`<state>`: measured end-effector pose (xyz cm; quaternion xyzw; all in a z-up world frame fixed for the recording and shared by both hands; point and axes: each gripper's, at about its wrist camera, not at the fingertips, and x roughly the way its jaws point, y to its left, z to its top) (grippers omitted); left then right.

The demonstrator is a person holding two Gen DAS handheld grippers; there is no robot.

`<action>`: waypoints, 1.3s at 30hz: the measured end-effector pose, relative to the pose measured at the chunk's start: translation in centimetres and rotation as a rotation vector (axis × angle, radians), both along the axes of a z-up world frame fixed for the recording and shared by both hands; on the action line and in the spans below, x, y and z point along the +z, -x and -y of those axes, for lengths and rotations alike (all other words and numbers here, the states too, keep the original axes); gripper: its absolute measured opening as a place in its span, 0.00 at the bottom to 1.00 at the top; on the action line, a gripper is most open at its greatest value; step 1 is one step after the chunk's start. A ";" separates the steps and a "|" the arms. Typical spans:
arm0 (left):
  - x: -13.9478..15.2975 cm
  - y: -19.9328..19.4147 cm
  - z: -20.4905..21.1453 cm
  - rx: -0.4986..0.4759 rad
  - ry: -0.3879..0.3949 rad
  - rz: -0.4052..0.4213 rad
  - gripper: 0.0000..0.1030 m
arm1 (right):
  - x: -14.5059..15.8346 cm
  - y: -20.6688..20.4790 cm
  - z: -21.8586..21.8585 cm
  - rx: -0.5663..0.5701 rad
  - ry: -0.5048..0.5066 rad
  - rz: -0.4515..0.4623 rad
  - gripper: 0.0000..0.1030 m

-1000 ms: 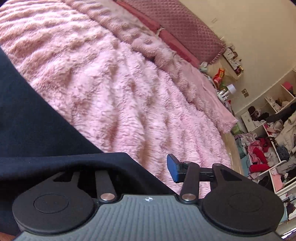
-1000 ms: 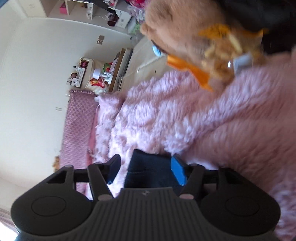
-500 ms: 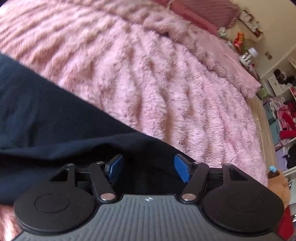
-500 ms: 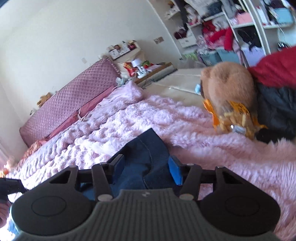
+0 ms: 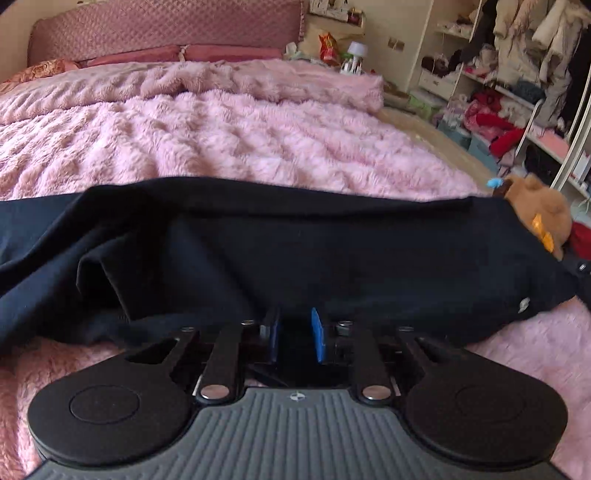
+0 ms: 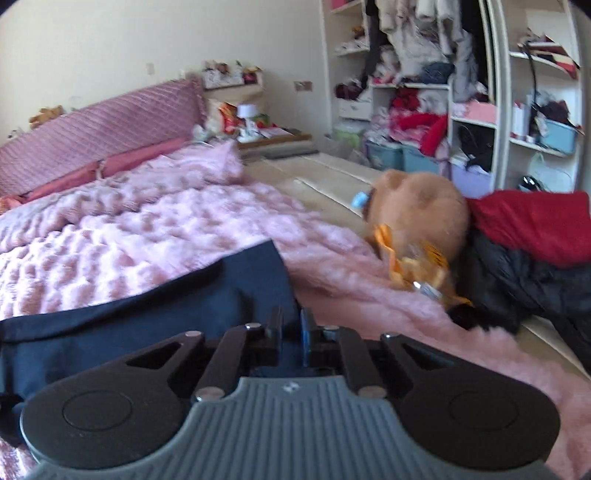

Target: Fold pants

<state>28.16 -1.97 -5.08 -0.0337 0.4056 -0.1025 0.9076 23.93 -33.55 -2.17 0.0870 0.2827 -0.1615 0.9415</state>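
Dark navy pants lie stretched across a fluffy pink blanket on the bed. My left gripper has its blue pads close together, shut on the near edge of the pants. In the right wrist view the pants run off to the left, and my right gripper is shut on their right end. The cloth hides both grippers' tips.
A brown plush bear lies at the bed's right edge beside red cloth and black cloth. It also shows in the left wrist view. A pink headboard stands behind; cluttered shelves are at the right.
Both grippers swung level from tilted views. Both closed from open onto the pants' edge. The pants now lie spread wide across the blanket.
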 end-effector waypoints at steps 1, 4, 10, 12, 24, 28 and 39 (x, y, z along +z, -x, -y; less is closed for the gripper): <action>-0.7 0.5 0.0 0.010 -0.015 -0.010 0.16 | -0.3 0.4 1.3 -0.037 -0.002 -0.033 0.00; -1.5 3.3 -0.2 0.019 -0.028 -0.001 0.13 | -0.8 2.1 5.0 -0.154 -0.001 -0.078 0.00; -1.1 4.8 -1.2 0.015 0.040 -0.013 0.15 | 1.9 4.1 5.1 0.015 -0.157 0.093 0.00; -0.6 5.5 -1.3 0.025 0.049 0.037 0.15 | 2.2 2.7 1.8 0.150 -0.140 0.094 0.00; 3.1 6.9 1.2 0.095 0.010 0.242 0.15 | -3.5 -1.7 -4.1 0.281 -0.351 -0.156 0.00; 3.0 5.1 1.5 0.139 0.062 0.179 0.15 | -3.9 -0.6 -2.1 0.237 -0.360 -0.214 0.00; -1.7 1.5 4.5 0.116 0.117 0.005 0.10 | -0.2 4.4 3.1 0.149 -0.344 -0.022 0.25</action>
